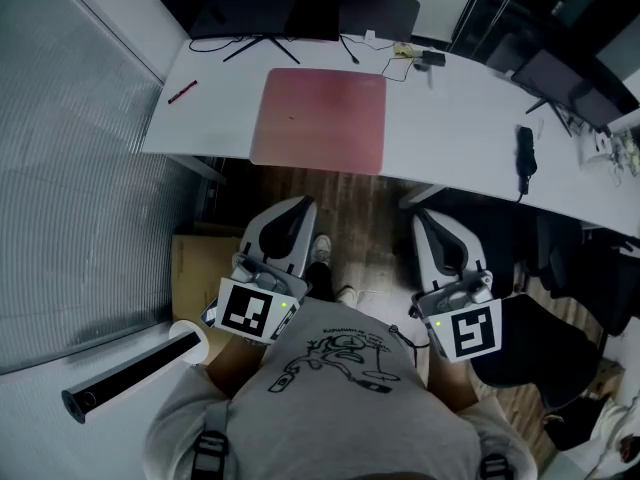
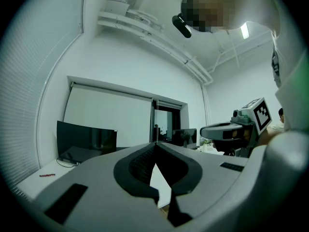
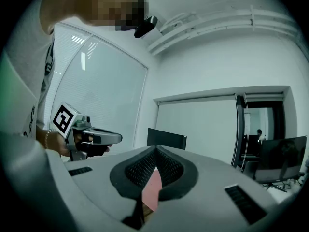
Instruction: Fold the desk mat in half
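Note:
A pink desk mat (image 1: 320, 120) lies flat and unfolded on the white desk (image 1: 450, 118), with its near edge at the desk's front edge. Both grippers hang in front of my body, well short of the desk. My left gripper (image 1: 292, 213) points toward the mat's left side, and its jaws meet at the tips (image 2: 155, 144) with nothing between them. My right gripper (image 1: 428, 223) is level with it at the right, also shut and holding nothing (image 3: 155, 150). A strip of the pink mat (image 3: 153, 190) shows through the gap behind the right jaws.
A black monitor (image 1: 250, 3) and a second dark screen (image 1: 378, 13) stand at the desk's back, with cables beside them. A red pen (image 1: 182, 92) lies at the left and a black device (image 1: 525, 153) at the right. Below are a cardboard box (image 1: 195, 268) and a black chair (image 1: 530, 358).

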Tool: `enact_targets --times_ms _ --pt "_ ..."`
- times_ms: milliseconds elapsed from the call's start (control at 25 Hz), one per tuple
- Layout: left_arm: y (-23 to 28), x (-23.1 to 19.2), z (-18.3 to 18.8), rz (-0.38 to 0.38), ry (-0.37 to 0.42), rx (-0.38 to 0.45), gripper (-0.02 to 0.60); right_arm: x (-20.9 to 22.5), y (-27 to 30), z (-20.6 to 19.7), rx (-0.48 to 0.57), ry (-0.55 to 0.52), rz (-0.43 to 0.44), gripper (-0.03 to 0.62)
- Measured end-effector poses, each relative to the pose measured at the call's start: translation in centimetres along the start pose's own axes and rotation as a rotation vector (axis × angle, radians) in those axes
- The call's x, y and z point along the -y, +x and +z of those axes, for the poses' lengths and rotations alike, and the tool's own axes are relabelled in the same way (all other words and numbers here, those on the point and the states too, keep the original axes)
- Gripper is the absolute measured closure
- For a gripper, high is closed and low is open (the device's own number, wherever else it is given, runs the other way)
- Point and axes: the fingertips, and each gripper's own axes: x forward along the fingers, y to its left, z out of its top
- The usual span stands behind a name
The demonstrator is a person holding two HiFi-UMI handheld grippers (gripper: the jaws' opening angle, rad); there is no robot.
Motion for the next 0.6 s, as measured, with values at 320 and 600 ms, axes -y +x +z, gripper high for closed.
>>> enact_targets --times_ms 320,600 --pt "4.4 -5.8 0.6 -0.012 0.002 -0.002 0.561 1.7 7.1 0.6 -0.004 -0.010 -0.002 0.585" --pt "7.3 -11.4 0.5 -0.023 0.002 -0.009 0.561 2.4 13.4 0.9 -0.014 -0.023 -0.023 0.585"
